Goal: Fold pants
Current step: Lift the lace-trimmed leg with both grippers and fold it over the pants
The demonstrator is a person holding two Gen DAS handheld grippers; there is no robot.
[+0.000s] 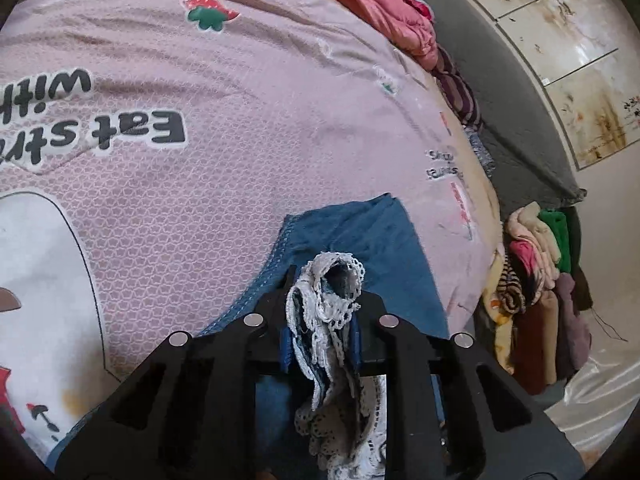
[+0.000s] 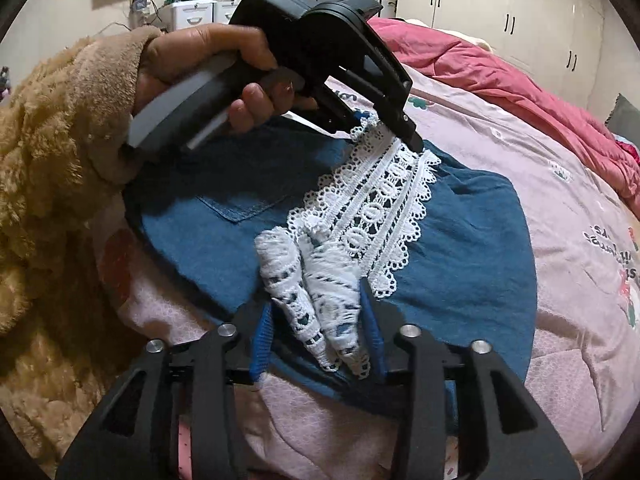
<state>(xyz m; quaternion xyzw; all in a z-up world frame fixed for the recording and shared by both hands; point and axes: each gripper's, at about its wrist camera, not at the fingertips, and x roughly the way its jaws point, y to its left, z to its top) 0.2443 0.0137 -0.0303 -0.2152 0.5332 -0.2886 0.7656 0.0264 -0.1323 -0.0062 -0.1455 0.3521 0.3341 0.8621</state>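
Meanwhile both tools, left tool [image 1: 322,316] and right tool [image 2: 320,328], tight on lace-trimmed pants [image 2: 460,240].

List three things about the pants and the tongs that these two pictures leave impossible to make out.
- Pants: waistband and full length; left wrist view cuts them at the bottom edge, right tongs cover the near part.
- Left tongs: pads buried in bunched lace trim.
- Pocket: upper part shadowed under the hand.

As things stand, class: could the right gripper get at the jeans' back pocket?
Probably not yet: the right gripper has bunched white lace trim between its fingers, so it isn't free. The back pocket itself lies uncovered just ahead.
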